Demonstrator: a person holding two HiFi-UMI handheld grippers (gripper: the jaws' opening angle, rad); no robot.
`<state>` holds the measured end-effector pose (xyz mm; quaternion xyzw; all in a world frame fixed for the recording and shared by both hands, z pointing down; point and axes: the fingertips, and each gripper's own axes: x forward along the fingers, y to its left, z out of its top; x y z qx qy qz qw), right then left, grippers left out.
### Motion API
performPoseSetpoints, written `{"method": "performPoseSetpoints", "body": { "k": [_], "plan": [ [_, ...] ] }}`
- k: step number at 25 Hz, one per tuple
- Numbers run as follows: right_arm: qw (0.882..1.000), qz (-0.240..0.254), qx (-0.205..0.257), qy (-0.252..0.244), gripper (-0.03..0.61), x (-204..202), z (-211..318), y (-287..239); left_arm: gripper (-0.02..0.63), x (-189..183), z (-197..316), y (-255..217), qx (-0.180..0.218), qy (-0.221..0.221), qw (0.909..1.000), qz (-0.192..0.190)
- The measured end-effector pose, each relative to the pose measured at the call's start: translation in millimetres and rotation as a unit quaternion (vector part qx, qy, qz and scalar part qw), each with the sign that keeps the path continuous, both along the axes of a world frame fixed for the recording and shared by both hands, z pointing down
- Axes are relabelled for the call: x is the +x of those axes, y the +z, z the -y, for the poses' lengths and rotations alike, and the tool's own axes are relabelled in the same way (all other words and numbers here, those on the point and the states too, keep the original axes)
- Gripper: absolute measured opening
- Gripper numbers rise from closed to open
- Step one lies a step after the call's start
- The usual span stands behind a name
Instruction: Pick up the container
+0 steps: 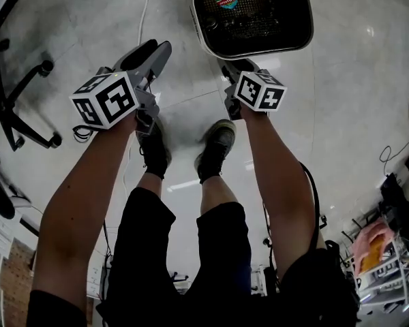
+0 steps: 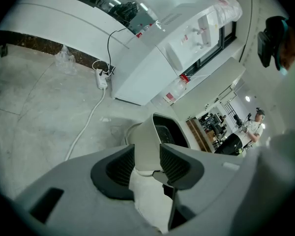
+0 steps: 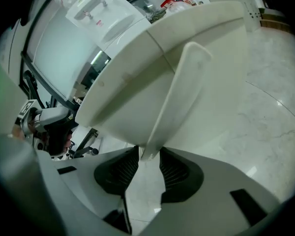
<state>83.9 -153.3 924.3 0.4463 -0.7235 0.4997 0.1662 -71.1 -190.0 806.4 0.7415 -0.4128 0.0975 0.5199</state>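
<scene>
1. The container (image 1: 200, 26) stood on the floor (image 1: 341, 101), just ahead of our shoes (image 1: 215, 148).
2. We held the right tongs (image 3: 147, 163) spread at its near side, with a rib (image 3: 179, 92) of its wall between the pads, unpinched.
3. We held the left tongs (image 1: 162, 46) spread and empty, left of the container and apart from it.

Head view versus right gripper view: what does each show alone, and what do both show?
Head view only: the container's dark inside, the left gripper, the person's shoes and a chair base. Right gripper view only: a rib on the container's white side, its lower end between the right gripper's open jaws, plus a water dispenser behind. Both: the white container and the pale floor.
</scene>
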Motion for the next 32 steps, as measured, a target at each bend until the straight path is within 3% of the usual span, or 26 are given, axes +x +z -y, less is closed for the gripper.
{"method": "performPoseSetpoints", "body": {
  "k": [4, 8, 11, 15, 19, 25, 29, 32],
  "plan": [
    [0.999, 0.031, -0.007, 0.012, 0.117, -5.4, -2.6, -8.2, 0.163, 1.9, -5.2, -1.4, 0.000, 0.011, 0.9999, 0.003],
    [0.993, 0.108, -0.014, 0.038, 0.124, -17.2, -6.7, -33.0, 0.163, -1.2, -3.2, -5.3, -0.011, -0.007, 0.9999, -0.003],
    [0.983, 0.166, -0.030, 0.075, 0.129, -21.2, -8.3, -50.6, 0.163, -4.5, 4.7, -12.9, -0.017, -0.026, 0.9994, -0.015],
    [0.963, 0.233, -0.063, 0.116, 0.129, -23.6, -10.9, -67.0, 0.171, 9.5, 12.9, -18.6, -0.031, -0.012, 0.9986, -0.040],
    [0.957, 0.252, -0.090, 0.113, 0.127, -23.9, -13.3, -68.1, 0.223, 22.3, 23.6, -7.4, -0.044, 0.012, 0.9983, -0.036],
    [0.943, 0.290, -0.104, 0.127, 0.112, -20.6, -17.5, -71.0, 0.232, 33.9, 20.6, 16.8, -0.066, 0.036, 0.9967, -0.030],
    [0.936, 0.309, -0.101, 0.133, 0.103, -19.7, -18.8, -70.7, 0.233, 36.7, 16.6, 36.3, -0.088, 0.042, 0.9939, -0.051],
    [0.931, 0.322, -0.105, 0.136, 0.100, -21.3, -18.4, -70.2, 0.232, 42.8, 17.4, 43.6, -0.084, 0.067, 0.9915, -0.074]
  ]
}}
